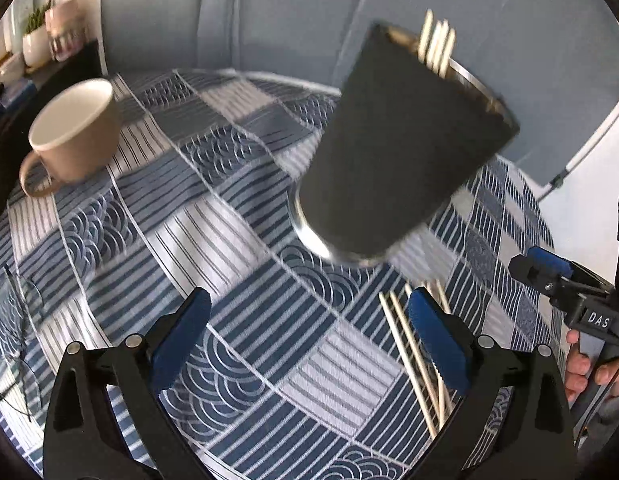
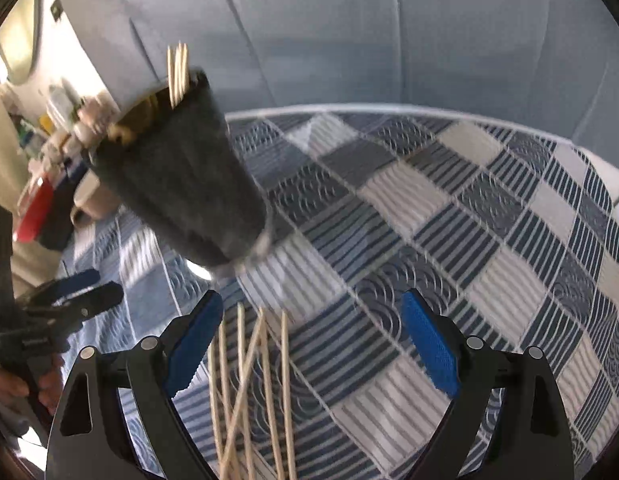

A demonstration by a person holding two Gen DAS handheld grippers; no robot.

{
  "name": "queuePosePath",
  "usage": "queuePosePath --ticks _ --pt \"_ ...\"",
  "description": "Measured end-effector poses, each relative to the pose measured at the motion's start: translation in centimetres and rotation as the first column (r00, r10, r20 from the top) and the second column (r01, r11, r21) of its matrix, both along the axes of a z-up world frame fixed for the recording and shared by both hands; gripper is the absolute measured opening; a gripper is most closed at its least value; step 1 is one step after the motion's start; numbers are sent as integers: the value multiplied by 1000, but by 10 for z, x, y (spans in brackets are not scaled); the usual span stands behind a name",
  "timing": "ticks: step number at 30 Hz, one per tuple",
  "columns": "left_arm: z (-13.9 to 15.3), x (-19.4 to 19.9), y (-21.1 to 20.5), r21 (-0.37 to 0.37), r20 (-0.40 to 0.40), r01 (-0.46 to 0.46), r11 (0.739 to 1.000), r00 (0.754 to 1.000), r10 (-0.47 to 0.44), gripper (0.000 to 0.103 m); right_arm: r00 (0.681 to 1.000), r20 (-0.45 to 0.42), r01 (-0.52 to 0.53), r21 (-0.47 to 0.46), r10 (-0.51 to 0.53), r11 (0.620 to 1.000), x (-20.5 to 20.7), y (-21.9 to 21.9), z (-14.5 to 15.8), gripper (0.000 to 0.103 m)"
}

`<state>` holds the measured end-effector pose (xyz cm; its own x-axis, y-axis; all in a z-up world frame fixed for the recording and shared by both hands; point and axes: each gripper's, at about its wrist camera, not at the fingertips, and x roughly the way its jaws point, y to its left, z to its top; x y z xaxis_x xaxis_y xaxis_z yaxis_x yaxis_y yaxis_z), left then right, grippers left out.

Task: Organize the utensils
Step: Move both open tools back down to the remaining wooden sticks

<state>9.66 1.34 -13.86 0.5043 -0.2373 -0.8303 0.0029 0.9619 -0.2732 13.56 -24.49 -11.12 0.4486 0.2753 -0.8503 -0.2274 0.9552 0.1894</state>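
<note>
both grippers [image 1: 309, 340] [image 2: 313, 344] gape wide, empty; black cup [image 1: 405, 140] beyond loose chopsticks [image 2: 249, 392].

Left gripper [image 1: 309, 344] sits at 6 o'clock, blue pads [image 1: 181, 340] spread wide w/ nothing between them, over the blue-and-white patterned tablecloth [image 1: 213, 216]. Dark tumbler [image 1: 405, 144] stands at approx 1 o'clock from centre, looks tilted (fisheye + blur, can't tell how much), w/ light wooden sticks in tumbler [image 1: 437, 46] poking above its rim. More loose sticks [image 1: 413, 352] lie on the cloth at 5 o'clock, partly behind the right-hand pad. Tan mug [image 1: 75, 136] at 10 o'clock, upright, handle toward camera. Right gripper [image 1: 549, 268] enters at 3–4 o'clock, held by a hand [image 1: 581, 368]. Wire glasses [image 1: 17, 328] at 8 o'clock.
</note>
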Motion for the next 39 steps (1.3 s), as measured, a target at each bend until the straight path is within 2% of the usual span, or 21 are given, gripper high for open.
queuePosePath --ticks 9,14,19,24,31,35,39 --pt "-27 -8 -39 50 -72 106 993 992 -102 97 997 -79 -19 -60 14 998 -24 -4 -34 86" --pt "-37 -8 -51 35 -108 131 991 986 -126 97 994 -110 -39 -95 28 995 -35 -3 -47 86" --pt "-45 -5 -60 64 -133 133 989 983 -124 97 990 -134 -52 -116 37 992 -44 -2 -59 86" --pt "-49 -4 -70 118 -129 138 983 984 -123 97 988 -140 -82 -144 62 986 -48 5 -67 86" --pt "-54 -3 -83 215 -126 177 961 980 -152 97 989 -125 -104 -189 81 977 -48 9 -68 86" --pt "-55 -1 -85 231 -127 177 957 980 -150 98 990 -127 -91 -191 67 977 -45 5 -68 86" --pt "-56 0 -86 240 -129 172 955 981 -144 98 990 -124 -94 -232 67 968 -43 8 -72 87"
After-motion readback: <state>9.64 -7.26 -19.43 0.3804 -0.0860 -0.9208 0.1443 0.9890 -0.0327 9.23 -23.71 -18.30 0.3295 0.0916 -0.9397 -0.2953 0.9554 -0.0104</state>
